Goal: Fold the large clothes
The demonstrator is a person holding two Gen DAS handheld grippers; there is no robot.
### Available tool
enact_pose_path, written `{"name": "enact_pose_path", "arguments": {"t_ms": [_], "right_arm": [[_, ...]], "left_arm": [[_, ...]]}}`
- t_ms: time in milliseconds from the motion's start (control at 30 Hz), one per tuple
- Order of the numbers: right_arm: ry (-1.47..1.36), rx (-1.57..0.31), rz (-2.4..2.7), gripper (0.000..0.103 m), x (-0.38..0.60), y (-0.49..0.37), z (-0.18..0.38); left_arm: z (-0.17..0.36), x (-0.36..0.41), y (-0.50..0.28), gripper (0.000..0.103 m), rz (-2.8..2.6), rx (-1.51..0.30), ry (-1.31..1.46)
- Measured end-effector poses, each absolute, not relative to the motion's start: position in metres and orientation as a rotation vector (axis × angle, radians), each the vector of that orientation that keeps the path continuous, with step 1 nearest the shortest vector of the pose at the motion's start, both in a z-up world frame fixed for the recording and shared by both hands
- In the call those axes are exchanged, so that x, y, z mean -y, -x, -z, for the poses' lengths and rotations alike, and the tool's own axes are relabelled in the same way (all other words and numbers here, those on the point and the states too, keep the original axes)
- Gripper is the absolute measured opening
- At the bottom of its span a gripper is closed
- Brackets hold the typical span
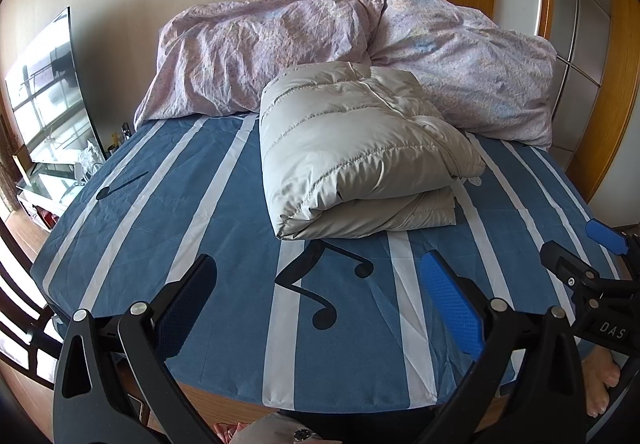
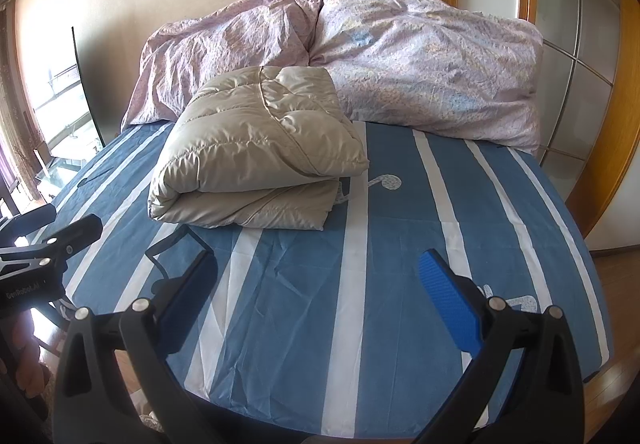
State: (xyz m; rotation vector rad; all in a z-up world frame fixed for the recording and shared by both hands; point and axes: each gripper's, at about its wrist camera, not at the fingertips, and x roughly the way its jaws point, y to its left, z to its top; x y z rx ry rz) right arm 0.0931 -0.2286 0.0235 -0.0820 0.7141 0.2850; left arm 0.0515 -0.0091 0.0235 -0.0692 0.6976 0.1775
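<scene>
Both my left tongs and my right tongs hang spread wide and empty at the bottom of their frames, above the near edge of the bed. The grey puffer jacket sits at centre frame on the blue striped sheet, already doubled into a thick bundle, its far end touching the crumpled pink duvet heaped across the upper part of the picture. I judge the jacket light, soft and springy, with a slick shell that may slide out of a shallow pinch; the rounded fold at its near lower edge, or a stitched seam, looks the surest place to grip. I see no containers here.
</scene>
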Motion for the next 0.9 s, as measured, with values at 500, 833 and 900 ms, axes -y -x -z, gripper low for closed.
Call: {"name": "enact_pose_path", "arguments": {"t_ms": [500, 833, 900], "right_arm": [[0.081, -0.713, -0.285, 0.101, 0.2294, -0.0943, -0.0229], [0.082, -0.712, -0.284, 0.101, 0.2287, -0.0943, -0.0232], [0.083, -0.712, -0.284, 0.101, 0.2292, -0.0945, -0.0232]], "left_arm": [[-0.0226, 0.0120, -0.0526, 0.102, -0.172, -0.702, 0.070], [-0.0218, 0.0148, -0.0533, 0.102, -0.166, -0.698, 0.067], [-0.0221, 0.0156, -0.0530, 0.102, -0.163, -0.698, 0.066]]}}
